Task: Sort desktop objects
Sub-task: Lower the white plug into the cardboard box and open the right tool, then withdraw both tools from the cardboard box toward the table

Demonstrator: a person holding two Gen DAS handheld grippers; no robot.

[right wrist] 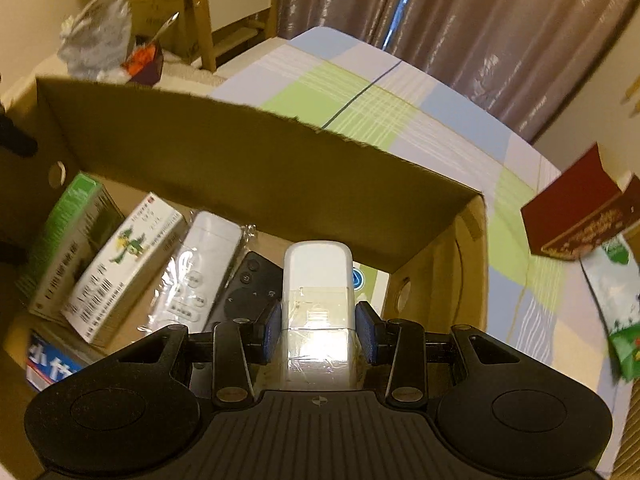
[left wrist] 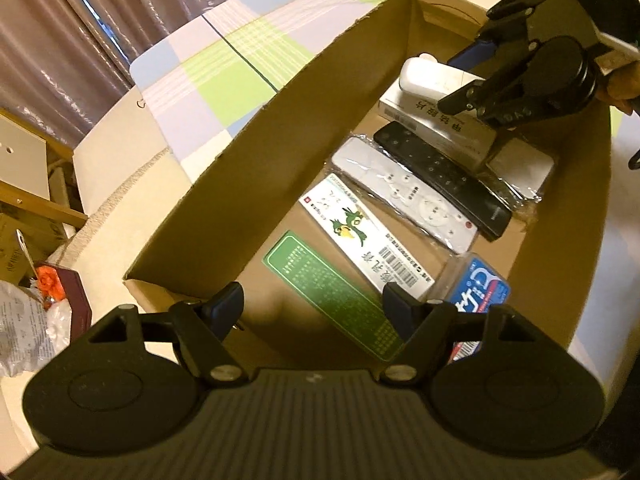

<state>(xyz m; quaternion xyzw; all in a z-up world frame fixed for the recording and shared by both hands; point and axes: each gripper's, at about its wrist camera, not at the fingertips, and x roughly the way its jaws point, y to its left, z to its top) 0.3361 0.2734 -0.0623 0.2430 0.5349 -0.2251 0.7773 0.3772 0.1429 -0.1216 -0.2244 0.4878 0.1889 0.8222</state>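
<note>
The left gripper hangs wide apart and empty over the cardboard box — green box, remotes and cartons lie inside. In the right wrist view, the right gripper clamps a white plastic-wrapped device above the box's right end — beside the black remote.

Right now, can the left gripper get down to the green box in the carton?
Probably yes. The left gripper is open and empty, just above the green box, with nothing lying over that box. The right gripper is busy at the carton's far end with a white remote.
</note>
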